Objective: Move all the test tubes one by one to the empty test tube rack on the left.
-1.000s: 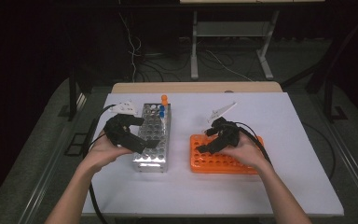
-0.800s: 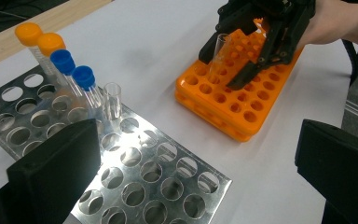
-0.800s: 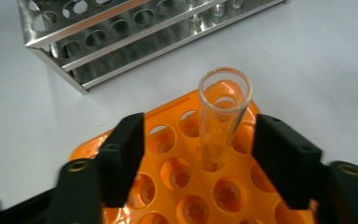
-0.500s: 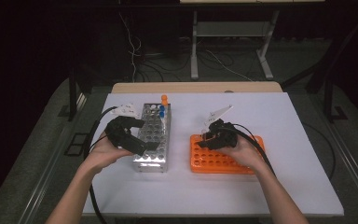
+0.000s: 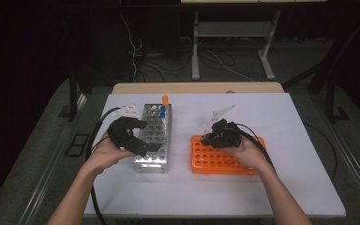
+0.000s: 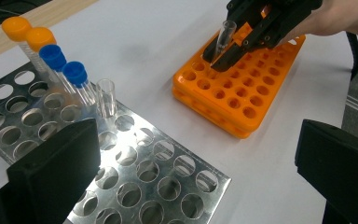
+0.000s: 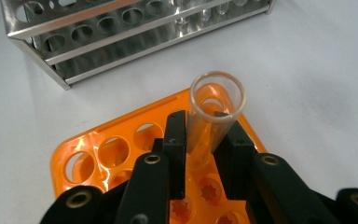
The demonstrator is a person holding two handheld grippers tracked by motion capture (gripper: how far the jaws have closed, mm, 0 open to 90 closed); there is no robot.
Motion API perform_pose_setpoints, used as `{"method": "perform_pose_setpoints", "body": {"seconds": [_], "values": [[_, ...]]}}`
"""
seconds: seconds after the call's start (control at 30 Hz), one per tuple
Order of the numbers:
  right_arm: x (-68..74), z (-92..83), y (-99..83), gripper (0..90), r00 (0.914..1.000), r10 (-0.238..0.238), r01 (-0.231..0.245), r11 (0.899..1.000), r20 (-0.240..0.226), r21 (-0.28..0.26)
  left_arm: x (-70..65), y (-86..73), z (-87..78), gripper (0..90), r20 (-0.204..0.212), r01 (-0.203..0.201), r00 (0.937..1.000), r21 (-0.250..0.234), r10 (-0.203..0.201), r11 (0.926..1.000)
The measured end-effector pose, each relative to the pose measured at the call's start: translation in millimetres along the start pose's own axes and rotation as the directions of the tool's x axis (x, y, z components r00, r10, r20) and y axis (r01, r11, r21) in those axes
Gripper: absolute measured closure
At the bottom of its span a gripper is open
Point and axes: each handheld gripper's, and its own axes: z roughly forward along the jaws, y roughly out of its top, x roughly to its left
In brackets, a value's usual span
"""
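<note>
- Right gripper (image 7: 204,154): jaws have just been closing, now clamped on a clear open tube (image 7: 213,114) standing in a corner hole of the orange rack (image 7: 93,154).
- Left gripper (image 5: 130,136): jaws spread wide, holding nothing, over the steel rack (image 6: 168,177).
- Judged early: capped tubes (image 6: 77,81) and one open tube wait in the steel rack on the bench (image 5: 281,122).

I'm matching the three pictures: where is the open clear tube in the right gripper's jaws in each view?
High view: clear tube at the orange rack's far left corner.
Left gripper view: top centre, in the right gripper.
Right gripper view: centre.
Shared landmark: the orange rack.
</note>
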Motion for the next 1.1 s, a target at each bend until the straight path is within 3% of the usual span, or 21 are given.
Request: {"method": "perform_pose_setpoints", "body": {"seconds": [0.43, 0.73, 1.1], "values": [[2.1, -27.1, 8.1, 74.7, 0.9999, -0.010, 0.010, 1.000, 0.001, -0.026, -4.2, 12.4, 1.4, 0.0, 0.006, -0.024, 0.9997, -0.002, 0.024, 0.9997], [5.0, -42.0, 12.2, 74.8, 0.9992, -0.008, 0.007, 1.000, -0.040, -0.027, -9.7, 24.7, 4.0, 0.0, 0.016, -0.054, 0.9984, 0.008, 0.054, 0.9985], [14.8, -57.6, 22.9, 74.8, 0.9962, -0.039, 0.037, 0.999, -0.078, -0.030, -18.4, 44.1, 5.0, 0.0, 0.032, -0.099, 0.9946, 0.017, 0.099, 0.9949]]}}
